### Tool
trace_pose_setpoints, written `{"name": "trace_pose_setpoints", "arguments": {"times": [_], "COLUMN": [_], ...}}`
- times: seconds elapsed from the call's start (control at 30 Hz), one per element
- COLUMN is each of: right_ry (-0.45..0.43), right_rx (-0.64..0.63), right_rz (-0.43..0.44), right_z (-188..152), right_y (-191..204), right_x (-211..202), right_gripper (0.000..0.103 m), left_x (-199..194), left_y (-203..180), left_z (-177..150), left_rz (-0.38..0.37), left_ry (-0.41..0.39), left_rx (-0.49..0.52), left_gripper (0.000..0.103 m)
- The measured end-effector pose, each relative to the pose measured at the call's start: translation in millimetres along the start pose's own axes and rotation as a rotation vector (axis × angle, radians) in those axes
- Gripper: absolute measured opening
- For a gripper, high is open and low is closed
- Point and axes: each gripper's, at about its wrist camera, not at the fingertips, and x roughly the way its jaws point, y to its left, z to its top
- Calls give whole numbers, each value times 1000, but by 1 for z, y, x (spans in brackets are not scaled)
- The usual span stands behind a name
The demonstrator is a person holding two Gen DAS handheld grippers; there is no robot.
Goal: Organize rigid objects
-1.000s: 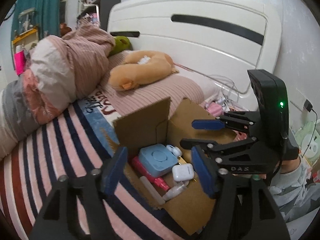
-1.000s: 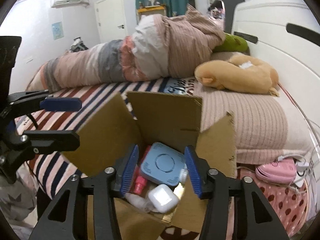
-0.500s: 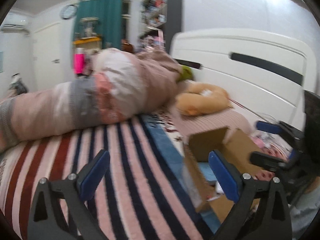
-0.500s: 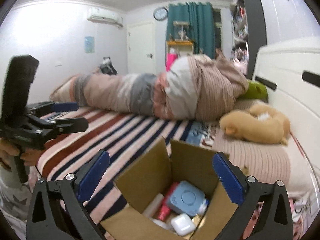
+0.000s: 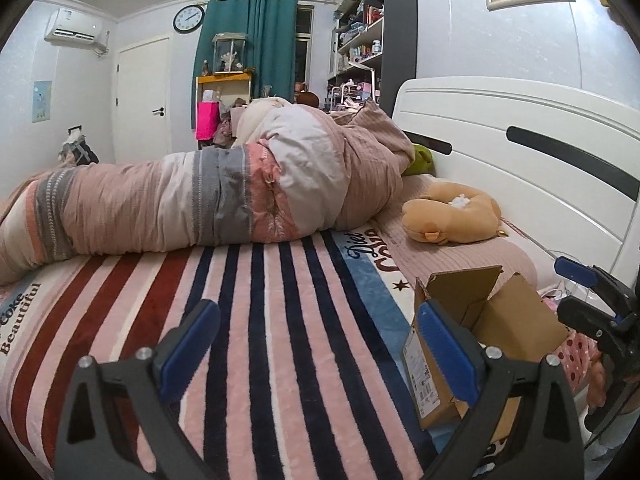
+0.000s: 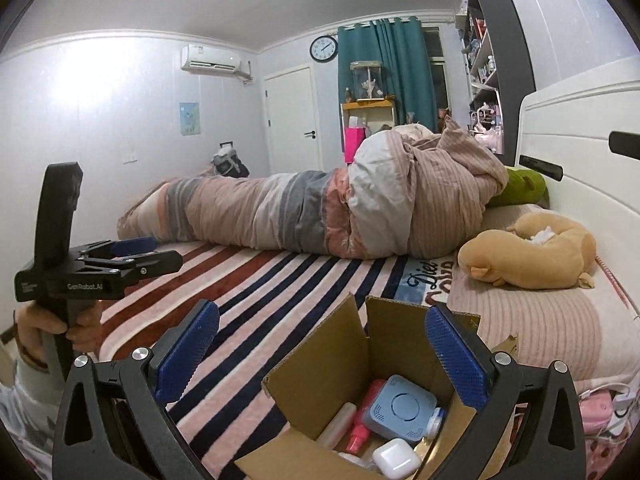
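An open cardboard box [image 6: 332, 364] stands on the striped bed, also in the left wrist view [image 5: 504, 320] at the right. In the right wrist view it holds a light blue square device [image 6: 400, 406], a white earbud case [image 6: 396, 460], a pink bottle [image 6: 360, 426] and a pale tube [image 6: 338, 426]. My right gripper [image 6: 322, 354] is open and empty above the box. My left gripper [image 5: 316, 350] is open and empty over the striped blanket, left of the box. Each gripper shows in the other's view: the left one [image 6: 136, 254], the right one [image 5: 580, 288].
A rolled striped duvet [image 5: 224, 204] lies across the far side of the bed. A tan plush pillow [image 5: 452, 214] and a green plush [image 6: 520, 188] lie by the white headboard [image 5: 520, 160]. Pink items and cables [image 6: 600, 404] lie right of the box.
Both grippers have risen and pulled back from the box and opened wide. The left one has swung left over the striped blanket. The box's contents are unchanged.
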Motion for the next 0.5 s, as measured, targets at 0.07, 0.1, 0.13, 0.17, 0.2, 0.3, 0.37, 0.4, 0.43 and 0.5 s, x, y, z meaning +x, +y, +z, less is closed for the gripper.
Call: {"name": "trace_pose_setpoints", "arguments": {"times": [0.07,0.1,0.13,0.17,0.2,0.3,0.37,0.4,0.43,0.5], "right_ry": [1,1,2,2,2,3,4,5,7,9], "right_rx": [-2,-1,-2,-2,-2,-3,-4,-3,-4,-6], "right_rz": [0,0,0,1,2,4,6,7,6,6], "right_z": [0,0,0,0,0,0,0,-1,-1,-1], "right_y": [0,0,1,1,1,1,1,0,0,0], "right_x": [0,-1,-1,-2,-2,-3,-2,-2,-2,-1], "right_gripper": [103,103,103,103,103,103,103,103,103,103], "left_x": [0,-1,-1,-1,-1,-2,-2,-2,-2,-2], "left_y": [0,0,-1,-1,-1,-2,-3,-3,-3,-3], "left_z": [0,-1,-1,-1,-2,-2,-2,-2,-3,-3], "left_rz": [4,6,9,11,14,16,15,17,18,18], "left_ry": [0,0,1,1,2,3,5,5,7,11], "left_rx": [0,-1,0,1,1,1,2,1,2,1], "left_gripper": [98,98,98,98,98,98,98,98,98,98]}}
